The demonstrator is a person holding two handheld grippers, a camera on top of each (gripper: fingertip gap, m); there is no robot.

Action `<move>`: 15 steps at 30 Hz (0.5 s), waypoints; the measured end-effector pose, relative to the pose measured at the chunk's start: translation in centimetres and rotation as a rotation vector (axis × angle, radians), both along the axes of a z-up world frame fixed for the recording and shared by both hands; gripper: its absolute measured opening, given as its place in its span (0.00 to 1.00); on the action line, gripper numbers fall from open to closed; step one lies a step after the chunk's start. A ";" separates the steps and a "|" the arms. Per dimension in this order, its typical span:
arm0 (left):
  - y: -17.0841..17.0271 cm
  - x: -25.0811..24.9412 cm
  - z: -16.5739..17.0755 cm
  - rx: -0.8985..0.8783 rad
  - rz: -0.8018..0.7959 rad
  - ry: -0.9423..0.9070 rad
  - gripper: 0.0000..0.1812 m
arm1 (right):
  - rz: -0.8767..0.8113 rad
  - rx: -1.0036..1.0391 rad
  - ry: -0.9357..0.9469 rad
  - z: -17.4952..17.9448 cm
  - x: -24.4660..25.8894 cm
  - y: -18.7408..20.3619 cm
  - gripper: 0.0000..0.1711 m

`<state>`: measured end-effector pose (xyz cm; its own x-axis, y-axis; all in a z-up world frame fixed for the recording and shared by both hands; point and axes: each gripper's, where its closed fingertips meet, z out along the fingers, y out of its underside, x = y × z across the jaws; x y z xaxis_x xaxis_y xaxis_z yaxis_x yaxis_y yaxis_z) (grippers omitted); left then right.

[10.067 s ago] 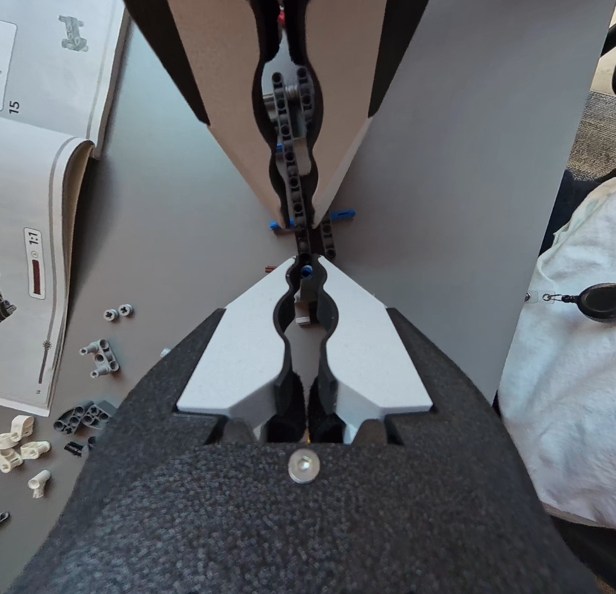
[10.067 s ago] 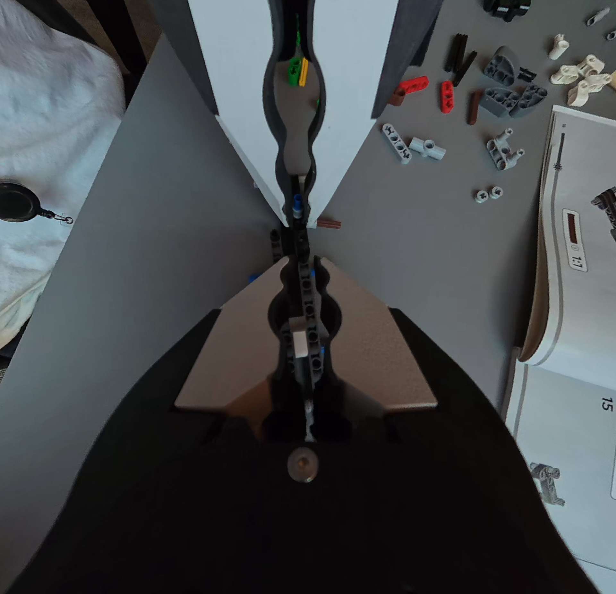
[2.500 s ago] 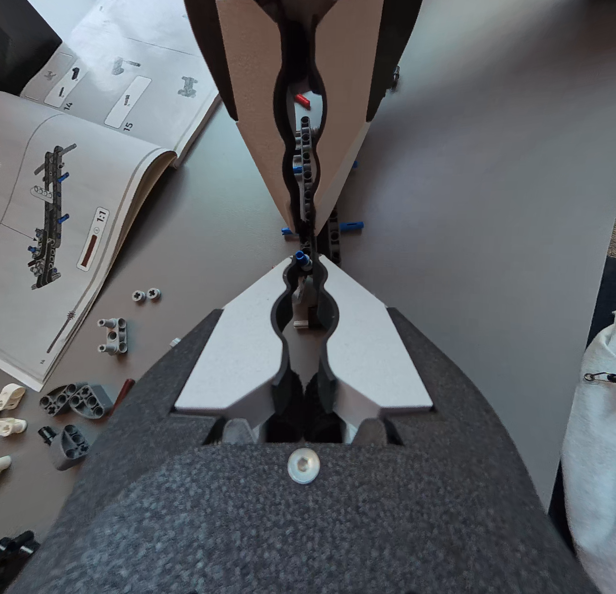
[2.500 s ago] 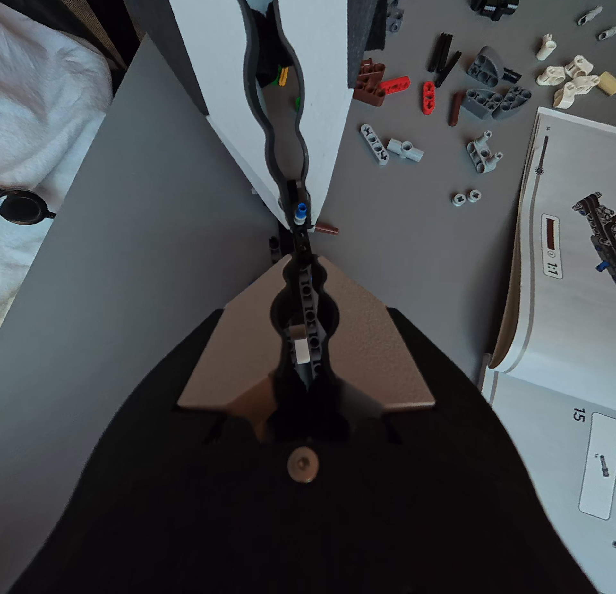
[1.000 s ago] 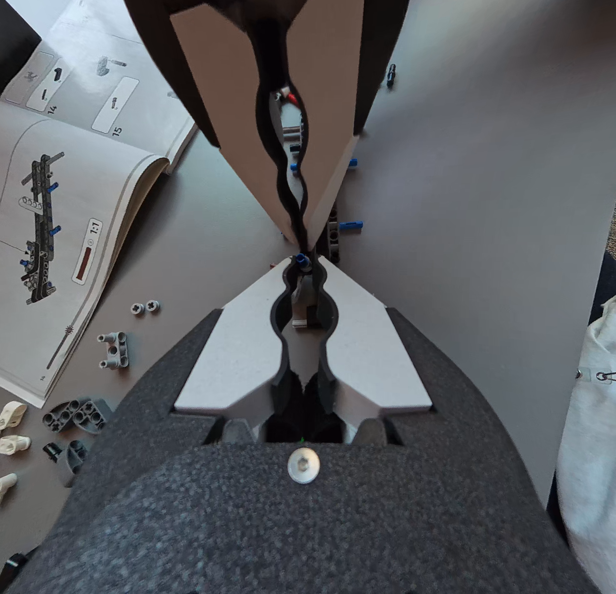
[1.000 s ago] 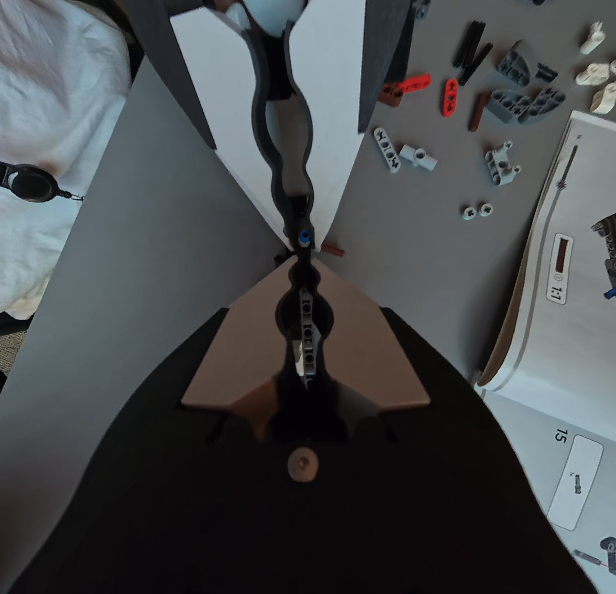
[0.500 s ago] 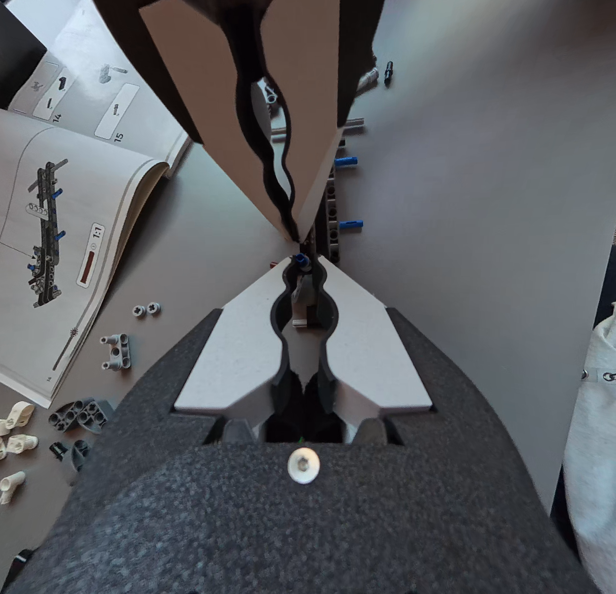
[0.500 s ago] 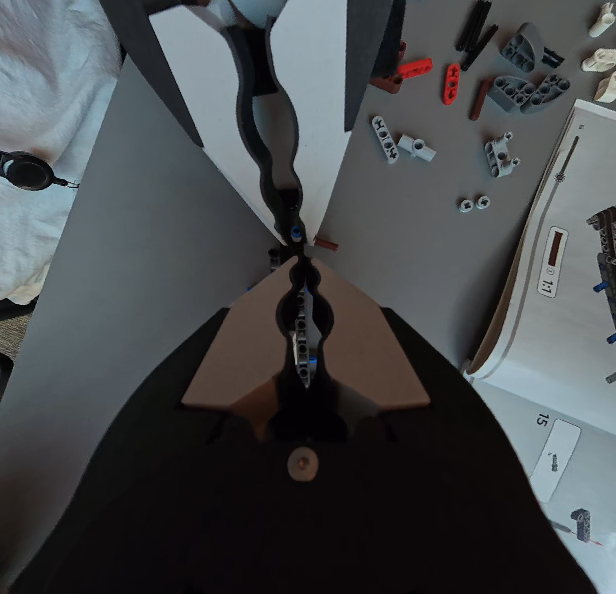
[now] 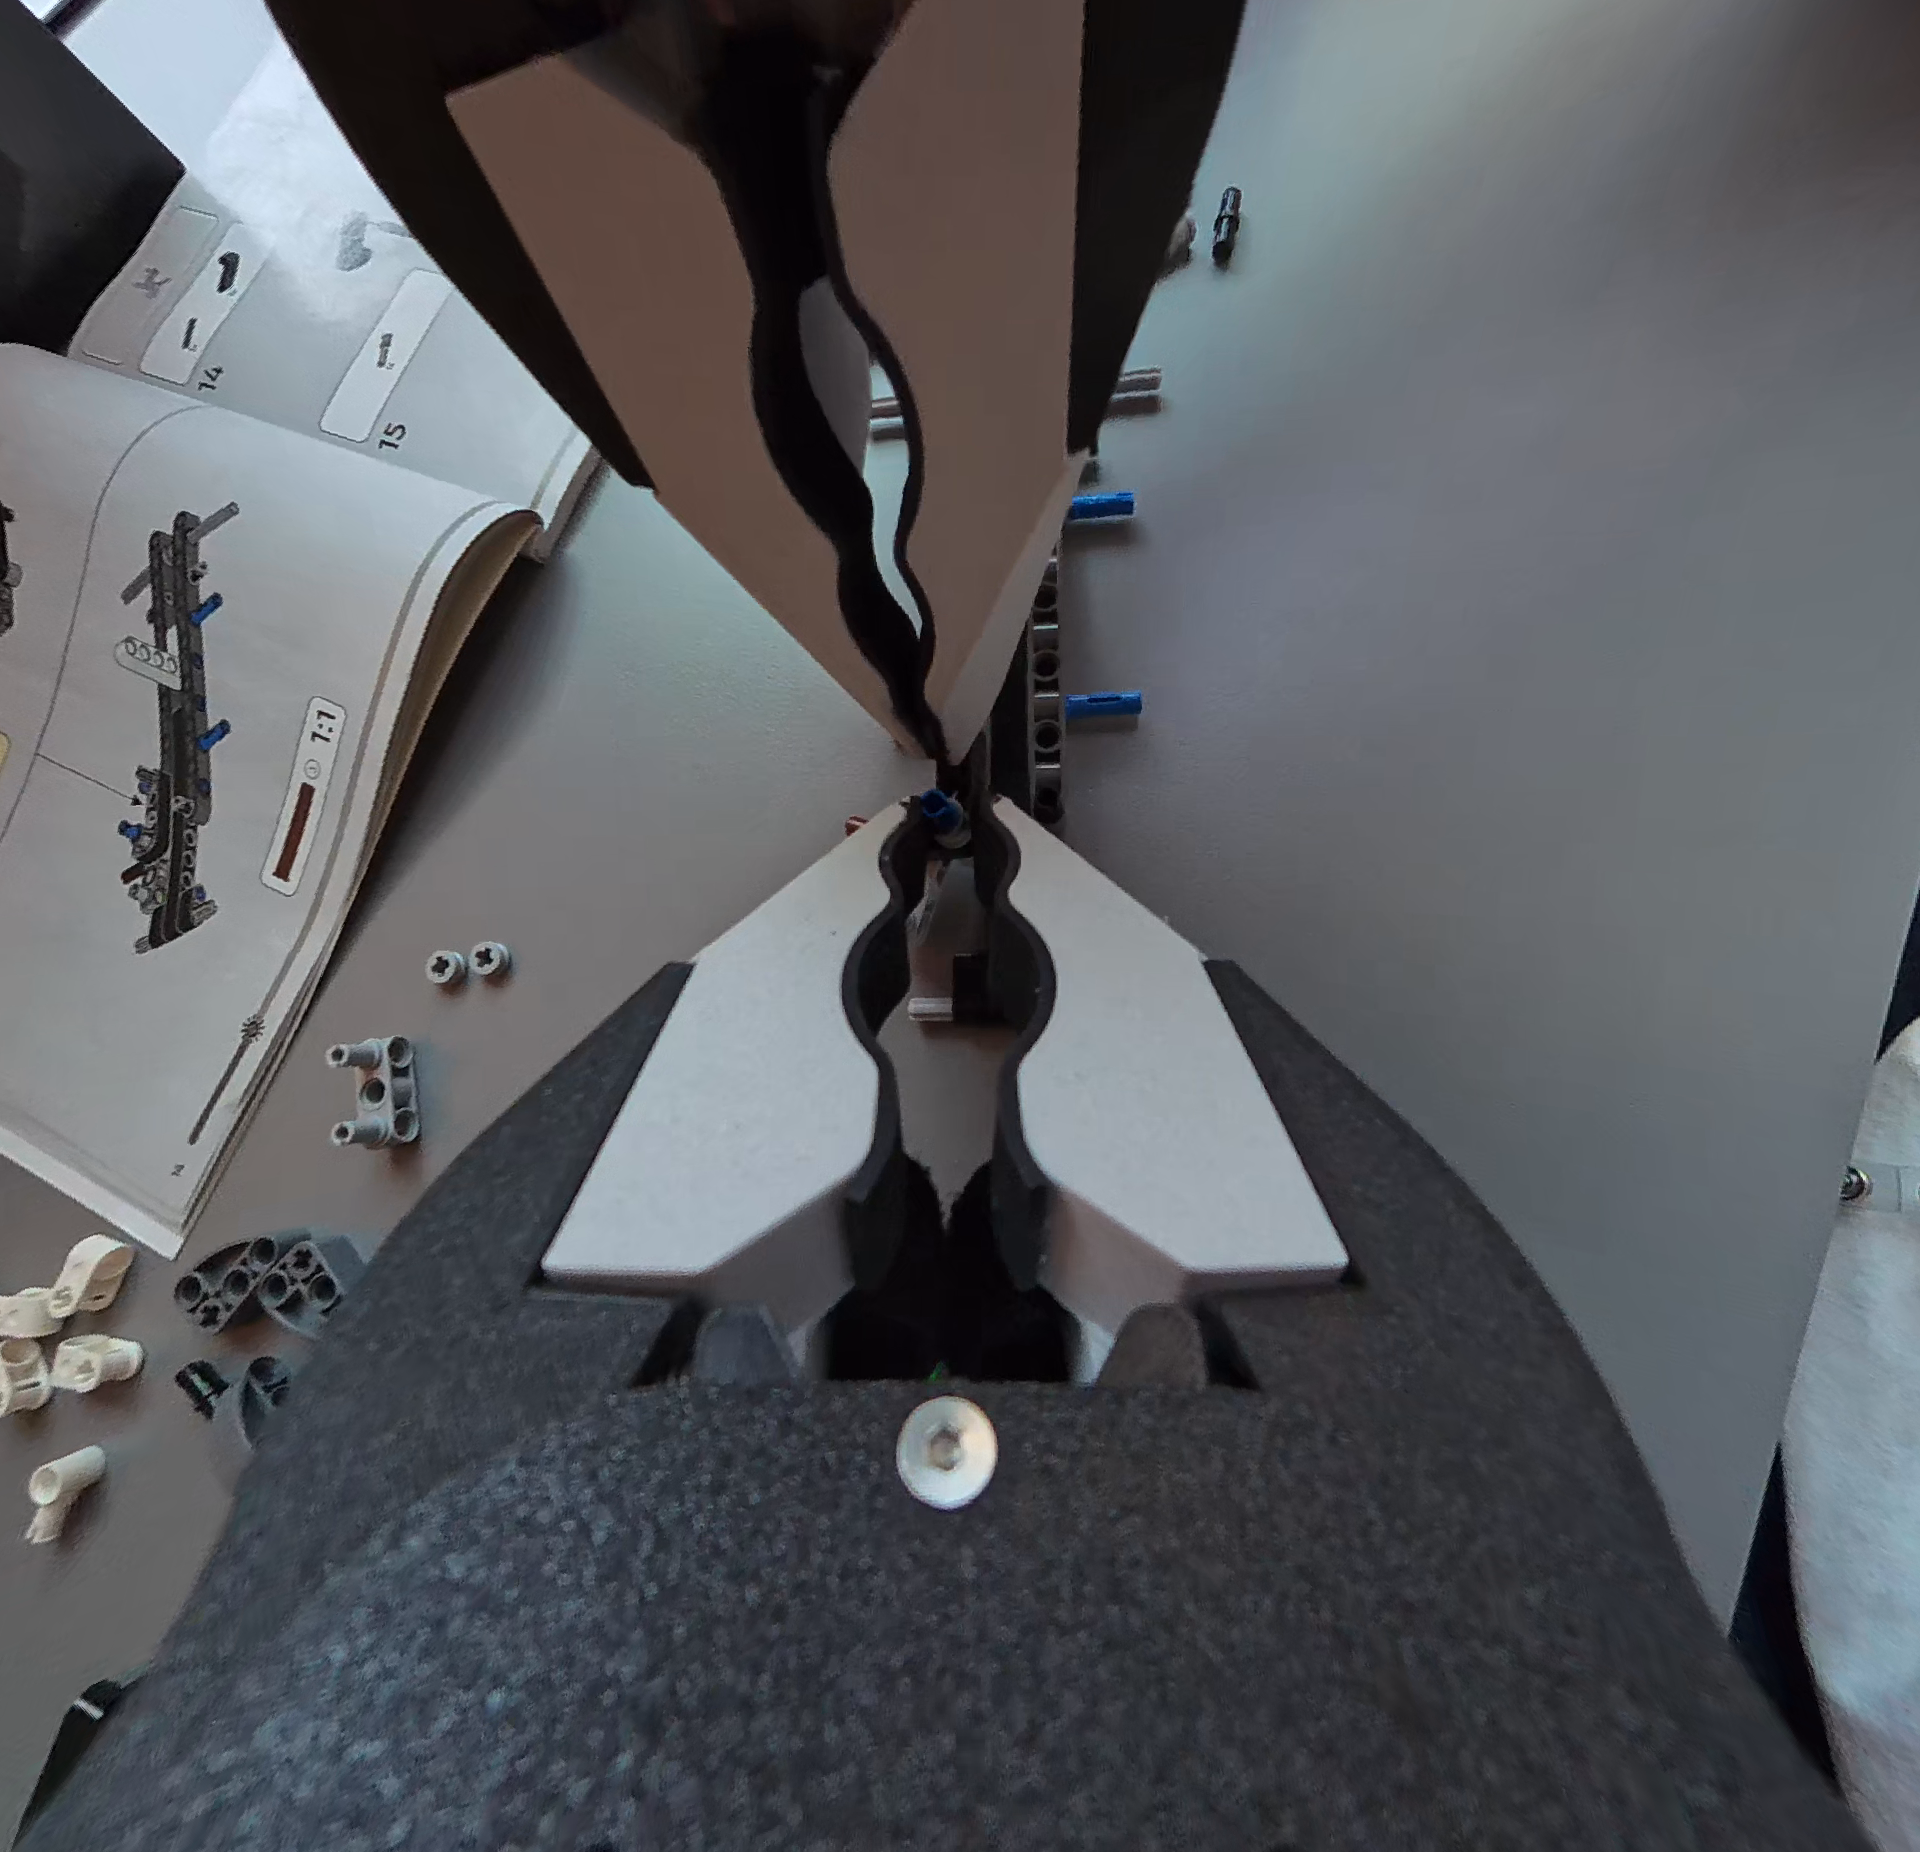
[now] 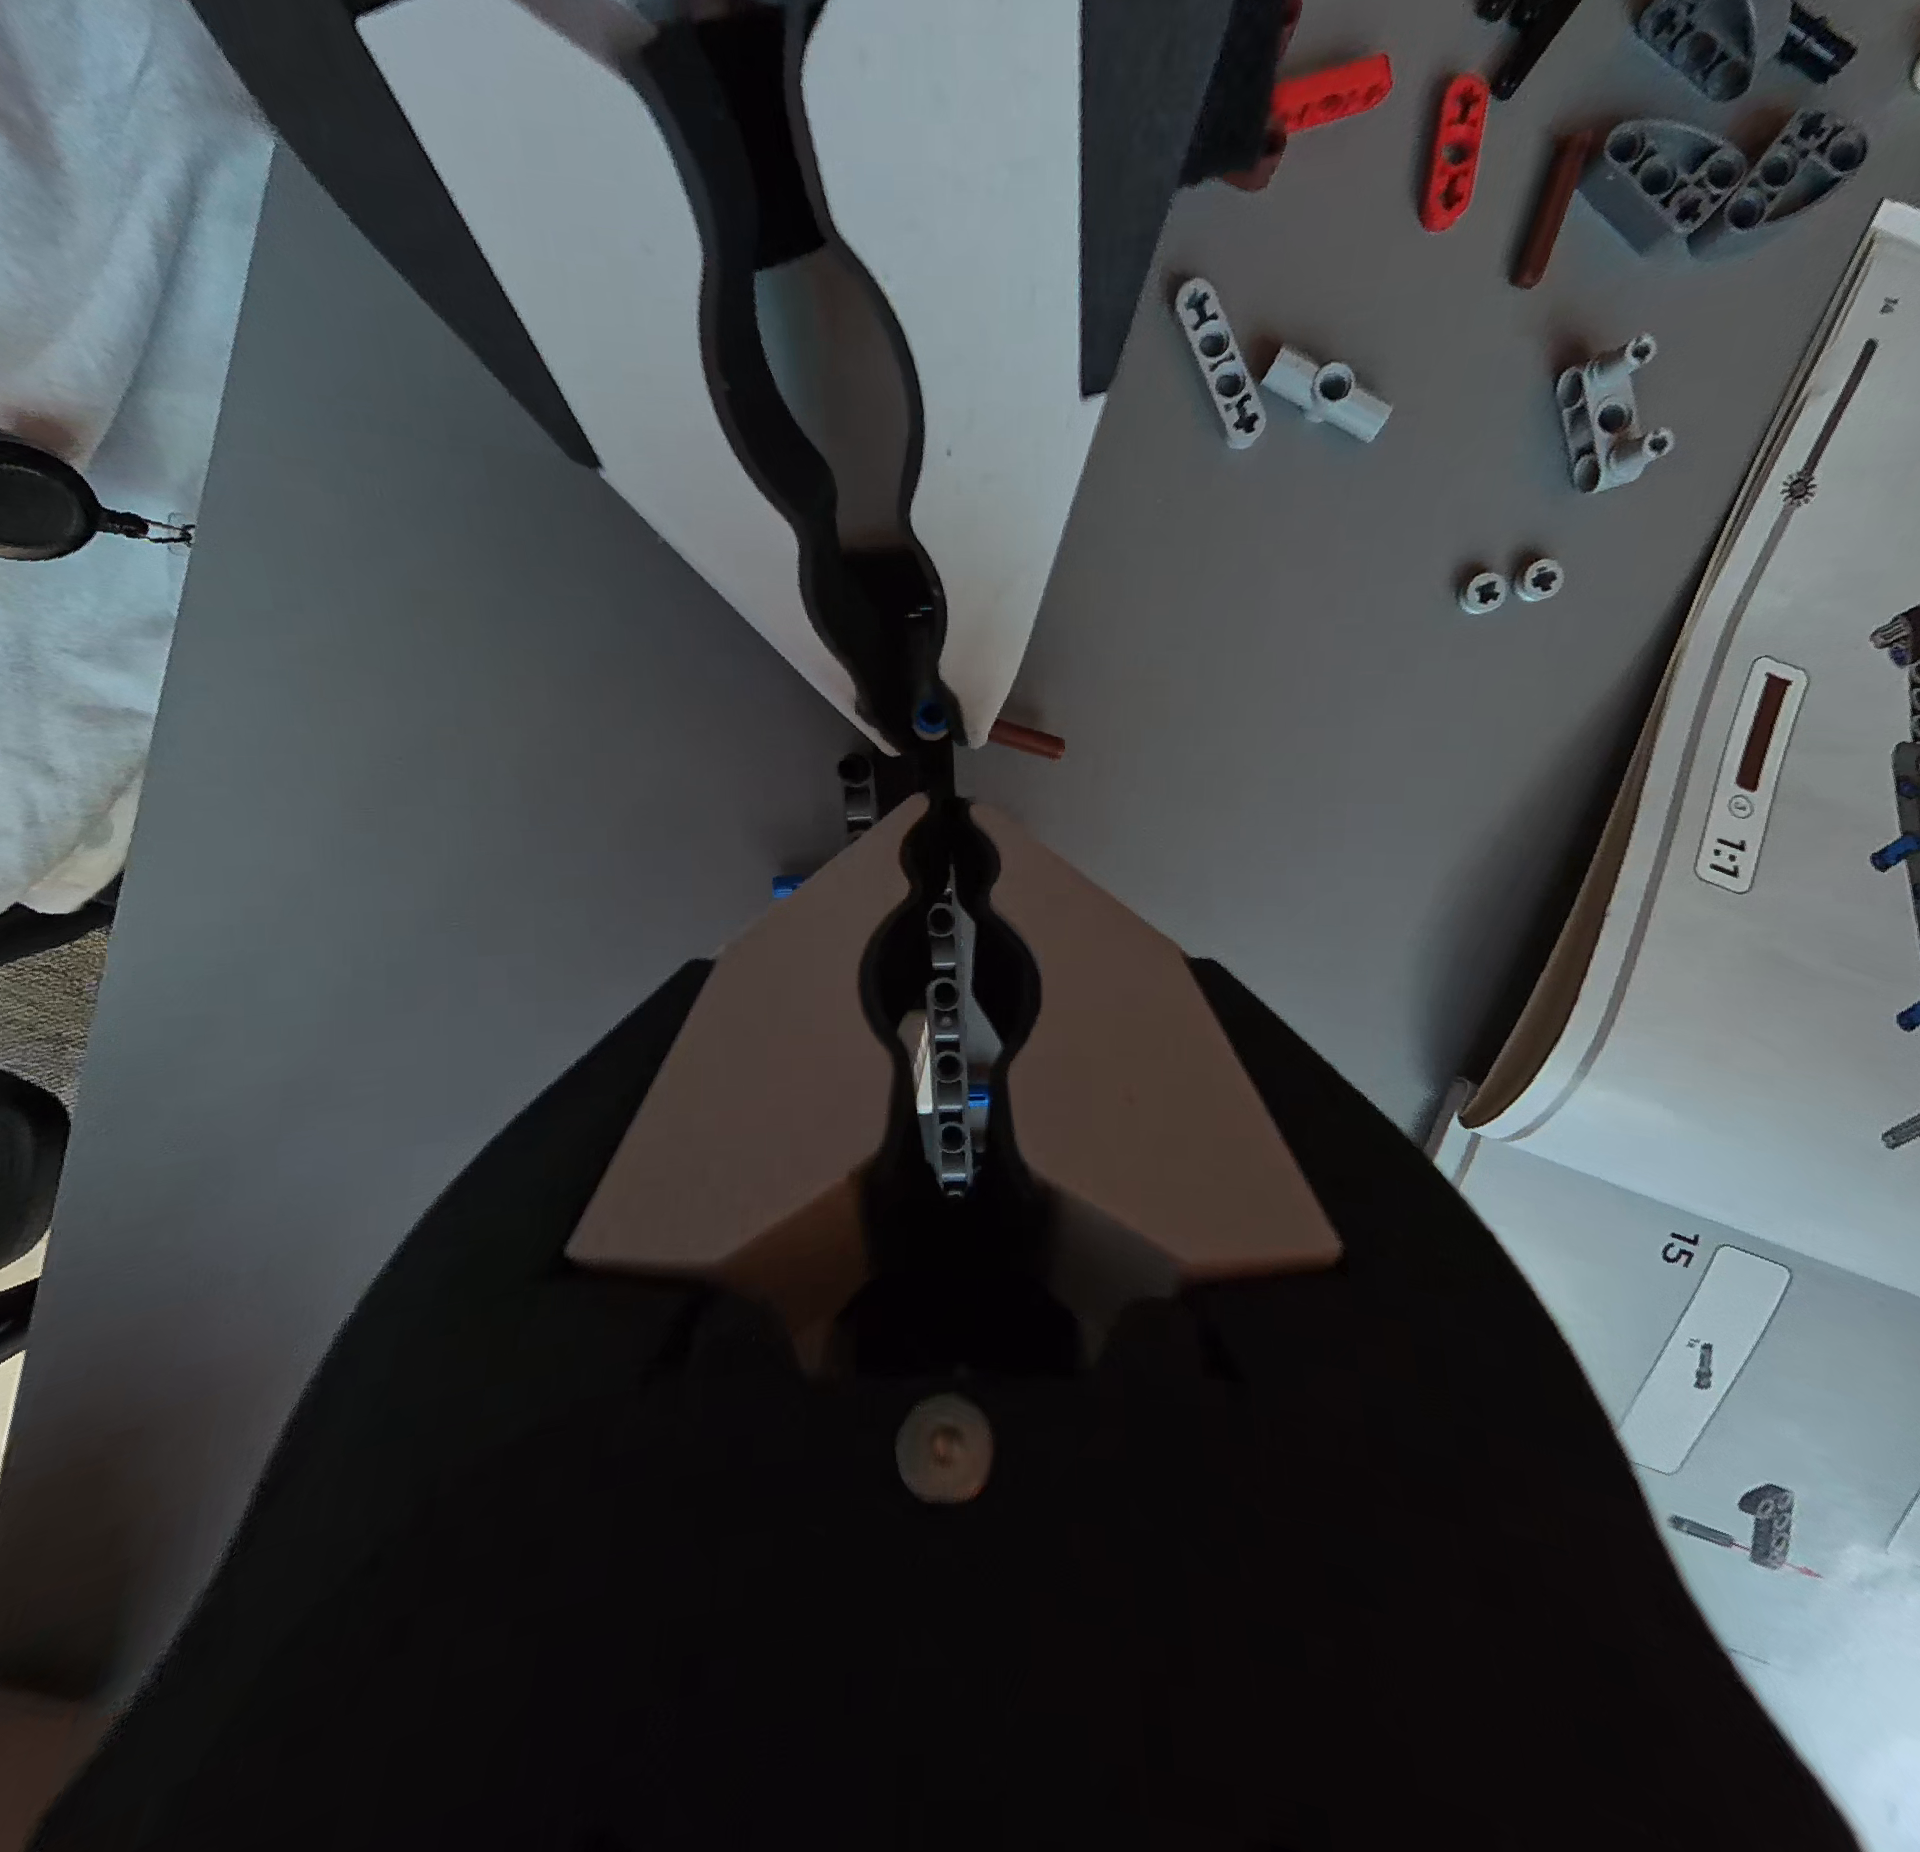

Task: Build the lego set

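Observation:
My left gripper (image 9: 945, 815) is shut on a small black piece that carries a blue pin (image 9: 940, 810). It shows from the far side in the right wrist view (image 10: 925, 737), with the pin (image 10: 928, 734) at its tips. My right gripper (image 10: 945, 805) is shut, tip to tip with the left one and touching that piece; I cannot tell if it grips it. The long dark grey beam assembly (image 9: 1044, 680) with blue pins runs beside the tips and under the right gripper (image 9: 930, 753). It shows through that gripper's finger gap (image 10: 945, 1023).
The open instruction booklet (image 9: 208, 763) (image 10: 1766, 867) lies beside the work spot. Loose grey parts (image 10: 1610, 415), red parts (image 10: 1455, 140), white connectors (image 9: 73, 1314) and a brown axle (image 10: 1023, 740) lie on the grey table (image 9: 1455, 763). A white garment (image 10: 104, 348) is at the table edge. The grippers are tip to tip, or close to it.
The right gripper has shifted a little over the beam assembly, so one of its blue pins now shows in the finger gap. Both grippers stay shut, tips together.

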<state>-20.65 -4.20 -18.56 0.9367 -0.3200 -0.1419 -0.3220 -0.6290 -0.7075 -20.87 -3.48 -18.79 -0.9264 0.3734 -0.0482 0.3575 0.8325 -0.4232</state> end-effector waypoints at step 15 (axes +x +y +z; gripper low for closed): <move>0.0 0.0 0.0 0.007 0.000 0.022 0.04 | 0.002 0.061 0.018 0.0 0.0 0.1 0.00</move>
<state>-20.65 -4.20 -18.57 0.9334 -0.3187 -0.1650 -0.3376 -0.6238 -0.7049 -20.85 -3.42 -18.82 -0.9276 0.3734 -0.0085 0.3488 0.8578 -0.3776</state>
